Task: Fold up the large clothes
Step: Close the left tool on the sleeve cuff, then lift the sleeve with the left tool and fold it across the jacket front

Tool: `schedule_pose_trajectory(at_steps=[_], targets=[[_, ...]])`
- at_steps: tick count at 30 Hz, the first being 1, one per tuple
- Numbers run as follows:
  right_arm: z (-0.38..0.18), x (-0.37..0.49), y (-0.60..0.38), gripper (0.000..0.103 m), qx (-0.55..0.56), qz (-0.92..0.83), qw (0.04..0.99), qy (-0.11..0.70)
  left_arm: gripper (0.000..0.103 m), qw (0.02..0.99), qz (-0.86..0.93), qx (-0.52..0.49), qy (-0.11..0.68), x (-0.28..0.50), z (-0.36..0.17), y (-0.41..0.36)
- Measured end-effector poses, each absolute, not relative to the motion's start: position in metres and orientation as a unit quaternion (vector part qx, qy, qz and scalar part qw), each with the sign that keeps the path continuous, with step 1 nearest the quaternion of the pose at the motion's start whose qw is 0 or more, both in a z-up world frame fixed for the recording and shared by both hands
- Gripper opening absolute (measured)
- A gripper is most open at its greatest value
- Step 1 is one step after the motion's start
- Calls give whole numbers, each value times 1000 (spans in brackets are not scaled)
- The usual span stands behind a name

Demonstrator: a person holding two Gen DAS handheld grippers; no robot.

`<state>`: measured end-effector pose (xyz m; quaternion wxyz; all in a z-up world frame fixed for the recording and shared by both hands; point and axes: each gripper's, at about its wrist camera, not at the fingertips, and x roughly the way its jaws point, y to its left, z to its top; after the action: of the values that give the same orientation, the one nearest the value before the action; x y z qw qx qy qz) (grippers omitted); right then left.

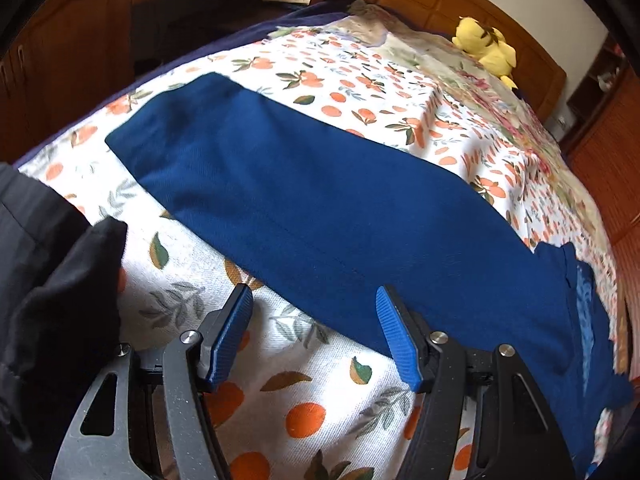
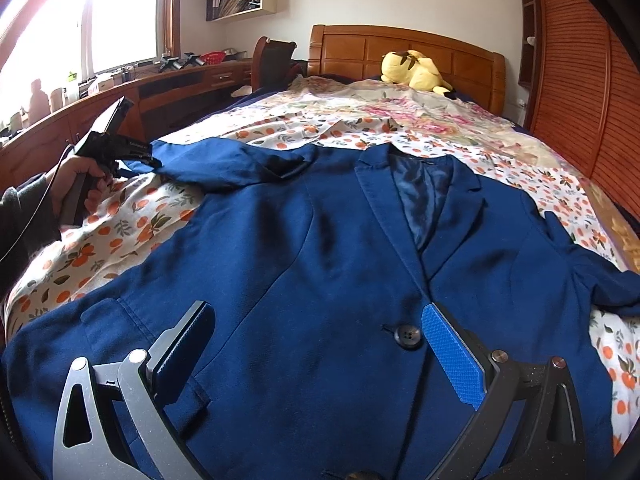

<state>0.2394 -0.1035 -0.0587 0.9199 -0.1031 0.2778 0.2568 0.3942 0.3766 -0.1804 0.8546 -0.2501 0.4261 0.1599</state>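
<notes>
A navy blue blazer (image 2: 320, 240) lies face up on the orange-print bedsheet (image 2: 120, 232), its lapels toward the headboard and a dark button (image 2: 408, 336) at its front. My right gripper (image 2: 316, 306) hovers open over the blazer's front, one finger on each side of the button area. One sleeve (image 1: 320, 208) stretches diagonally across the sheet (image 1: 280, 400). My left gripper (image 1: 313, 290) stands open at the sleeve's near edge, nothing pinched between its blue pads (image 1: 230, 336). In the right wrist view a hand holds the left gripper (image 2: 140, 154) by the sleeve's end.
A yellow plush toy (image 2: 416, 70) lies by the wooden headboard (image 2: 440, 56). A floral quilt (image 2: 400, 116) covers the bed's far half. A wooden desk (image 2: 180, 84) runs along the left and a slatted wardrobe (image 2: 580, 80) along the right. A black sleeve (image 1: 48, 280) is close at left.
</notes>
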Motion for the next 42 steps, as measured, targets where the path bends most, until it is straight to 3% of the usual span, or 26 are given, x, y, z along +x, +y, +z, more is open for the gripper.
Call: schedule_pose_trajectory(at_steps=[1,2,5,11,20,34,37,39,40,42], targets=[[-58,241,-104,103,-103,257,920,277,40,856,150,-260,422,395,-180,377],[-56,241,-104,103,-103,258,920,275,17,852,146,-266,426,397,-181,377],[-54,241,-106,103,-103,267,921,265,3,850,161,-250,435,403,-176,372],[-50,236,-117,103,-96,288,920,247,1,876,183,-159,417,403,-121,327],[-45,240,-148,103,-60,300,919,251,1,925,105,-59,361,364,-40,187],[-45,236,-159,103,-53,300,924,233,1,932,67,32,354,292,-52,110],[-46,235,-159,103,-58,299,923,235,10,932,57,25,357,280,-59,112],[-47,236,-159,103,-59,301,922,237,41,936,48,12,348,268,-59,114],[-47,238,-159,103,-59,302,921,238,45,938,44,9,344,264,-58,114],[-49,241,-158,103,-58,301,921,242,65,942,37,4,334,253,-56,117]])
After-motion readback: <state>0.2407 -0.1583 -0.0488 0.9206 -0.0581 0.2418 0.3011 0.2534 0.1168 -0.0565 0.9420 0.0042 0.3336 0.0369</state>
